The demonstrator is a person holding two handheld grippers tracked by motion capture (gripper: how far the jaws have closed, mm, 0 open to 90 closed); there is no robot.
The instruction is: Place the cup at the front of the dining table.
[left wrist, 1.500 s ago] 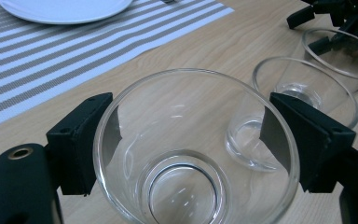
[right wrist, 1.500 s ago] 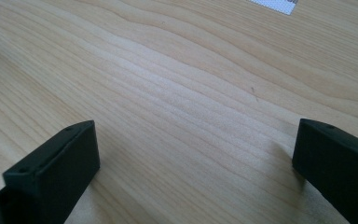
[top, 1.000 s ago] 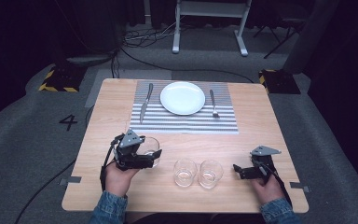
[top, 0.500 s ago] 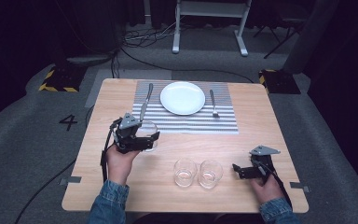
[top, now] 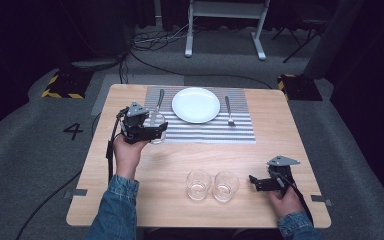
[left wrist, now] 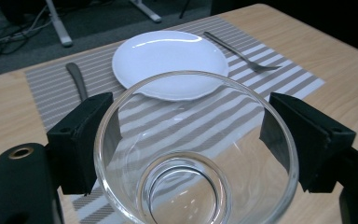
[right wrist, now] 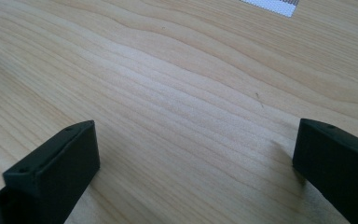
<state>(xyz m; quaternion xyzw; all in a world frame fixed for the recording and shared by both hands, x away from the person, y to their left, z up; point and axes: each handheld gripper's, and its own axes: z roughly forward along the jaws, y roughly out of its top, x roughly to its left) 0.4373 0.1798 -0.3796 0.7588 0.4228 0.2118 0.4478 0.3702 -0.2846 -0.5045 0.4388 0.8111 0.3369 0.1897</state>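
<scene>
Clear glass is what we grip on our left side: the left gripper (top: pixel 152 131) has its two black jaws pressed against opposite sides of a glass tumbler (left wrist: pixel 193 154), and in the left gripper view we look down through its open mouth to the round base. In the high view this held tumbler (top: pixel 156 125) sits over the left edge of the striped placemat (top: pixel 220 131), near the left edge of the wooden table (top: pixel 145 175); we cannot tell whether its base touches the mat or hangs just above it. Beyond it on the mat lies a white plate (top: pixel 196 104), centred toward the far edge of the table, with a knife (top: pixel 159 101) to its left and a fork (top: pixel 228 111) to its right, each apart from the plate's rim. Near the table's near edge two more clear glasses (top: pixel 199 185) stand upright side by side, rims just about touching, the second one (top: pixel 225 186) on the right. Our right gripper (top: pixel 256 182) rests low at the near right corner, just right of that pair and apart from them. In the right gripper view its jaws stand wide apart with bare wood grain between them, holding nothing.
</scene>
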